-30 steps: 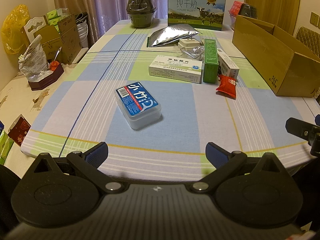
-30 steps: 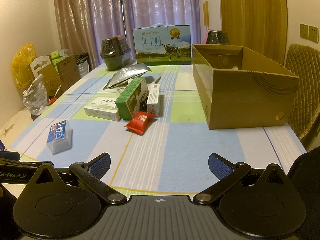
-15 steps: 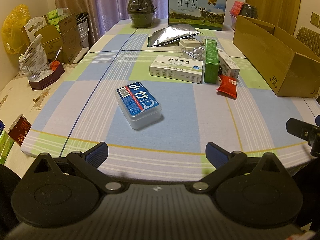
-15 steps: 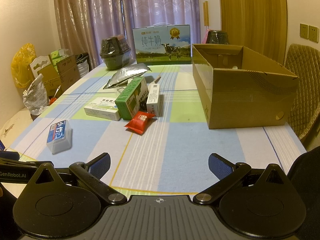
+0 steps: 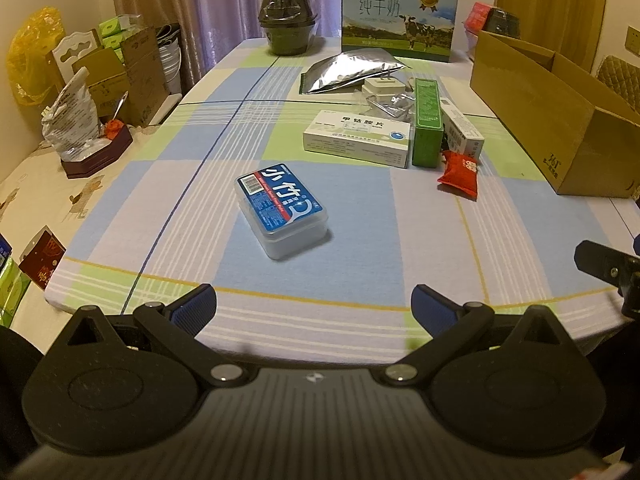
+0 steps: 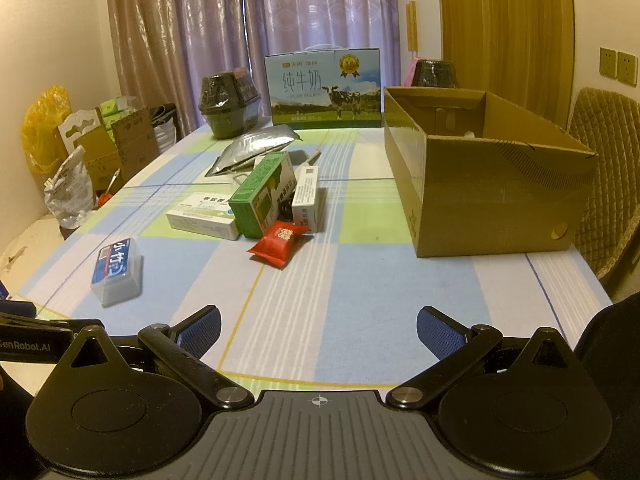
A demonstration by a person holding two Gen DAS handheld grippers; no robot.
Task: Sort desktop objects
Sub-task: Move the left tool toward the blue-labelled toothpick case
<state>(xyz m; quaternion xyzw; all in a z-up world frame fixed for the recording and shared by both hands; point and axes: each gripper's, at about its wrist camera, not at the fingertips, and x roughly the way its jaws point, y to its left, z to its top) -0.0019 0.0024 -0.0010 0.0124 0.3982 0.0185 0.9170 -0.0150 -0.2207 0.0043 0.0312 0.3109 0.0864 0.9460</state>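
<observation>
The task looks hardly begun. At the bottom of each view the jaws stand wide apart and hold nothing: the left gripper and the right gripper both hover over the near edge of the table.

Nearest, in the middle of the left wrist view, a clear plastic box with a blue label lies alone on the cloth. Further up and to the right lies a red packet. Just behind the packet is a group standing close together: a white flat box, a green box and a narrow white box. Behind them lie a white charger and a silver pouch.

At the right of the right wrist view the cardboard box stands open; its floor is mostly hidden, so whether anything is inside cannot be told. All the loose things remain on the cloth, so probably almost all sorting is left.
</observation>
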